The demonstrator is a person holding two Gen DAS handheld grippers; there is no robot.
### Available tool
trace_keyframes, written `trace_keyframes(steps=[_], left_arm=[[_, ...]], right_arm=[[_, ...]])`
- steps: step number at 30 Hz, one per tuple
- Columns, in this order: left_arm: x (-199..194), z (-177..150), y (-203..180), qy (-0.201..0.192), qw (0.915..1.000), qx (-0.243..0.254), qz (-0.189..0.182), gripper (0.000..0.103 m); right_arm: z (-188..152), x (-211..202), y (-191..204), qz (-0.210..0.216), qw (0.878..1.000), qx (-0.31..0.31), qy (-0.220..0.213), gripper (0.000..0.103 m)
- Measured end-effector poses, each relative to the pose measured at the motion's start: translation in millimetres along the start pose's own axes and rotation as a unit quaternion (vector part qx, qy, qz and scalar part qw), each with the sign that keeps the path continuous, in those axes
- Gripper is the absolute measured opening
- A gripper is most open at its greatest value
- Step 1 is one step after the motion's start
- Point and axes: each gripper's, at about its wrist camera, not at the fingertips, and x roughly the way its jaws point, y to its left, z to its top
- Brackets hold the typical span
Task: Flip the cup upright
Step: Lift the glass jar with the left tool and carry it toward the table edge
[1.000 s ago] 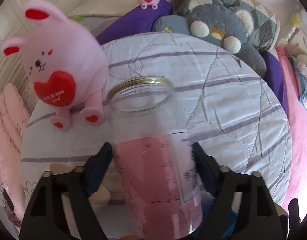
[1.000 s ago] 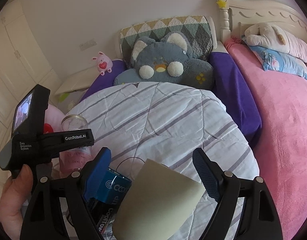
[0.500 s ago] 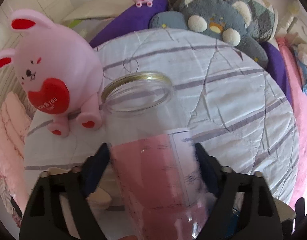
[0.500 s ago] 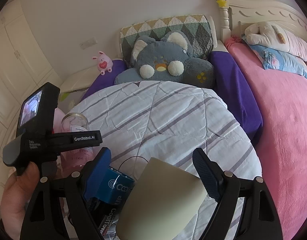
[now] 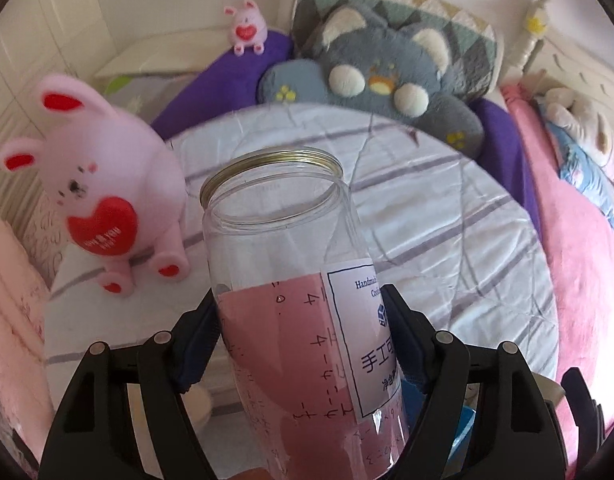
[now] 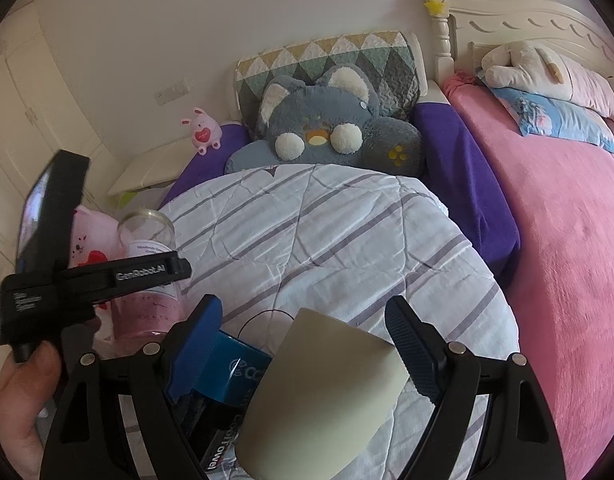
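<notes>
The bed with its pink blanket fills the right side of the right wrist view. Beside it lies the striped white quilt, which carries everything being handled. Behind the quilt a large grey plush leans on a diamond-patterned cushion, with a purple cover under it.

At the quilt's left edge sits a pink rabbit plush with a red heart on its chest. A much smaller pink rabbit sits far back on the purple cover.

The left claw grips the clear jar, its blue pads pressed against both sides of the pink-labelled body. The jar stands nearly upright, its open mouth with a gold rim on top, tilting slightly. In the right wrist view the same jar shows with its base near the quilt, just beside the pink rabbit plush; whether it touches the surface I cannot tell.

The right claw is spread wide, its fingers apart and not pressing anything. Between them a beige cup shows its flat base toward the camera. A blue box lies just left of the cup, close to the left blue pad.
</notes>
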Motion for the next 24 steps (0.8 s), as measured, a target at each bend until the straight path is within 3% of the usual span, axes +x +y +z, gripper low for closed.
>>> trace_keyframes(steps=[13, 18, 24], left_arm=[[-78.2, -24.6, 22.5, -0.056, 0.9982, 0.022, -0.003, 0.077], [-107.7, -60.9, 34.8, -0.063, 0.9971, 0.041, -0.007, 0.077], [-117.0, -129.8, 48.6, -0.039, 0.9965, 0.072, -0.014, 0.077]], right_arm=[[-15.2, -37.2, 14.3, -0.002, 1.000, 0.000, -0.023, 0.085], [-33.2, -60.2, 26.3, -0.003, 0.999, -0.004, -0.036, 0.085], [-71.8, -86.7, 35.2, -0.016, 0.999, 0.002, -0.040, 0.085]])
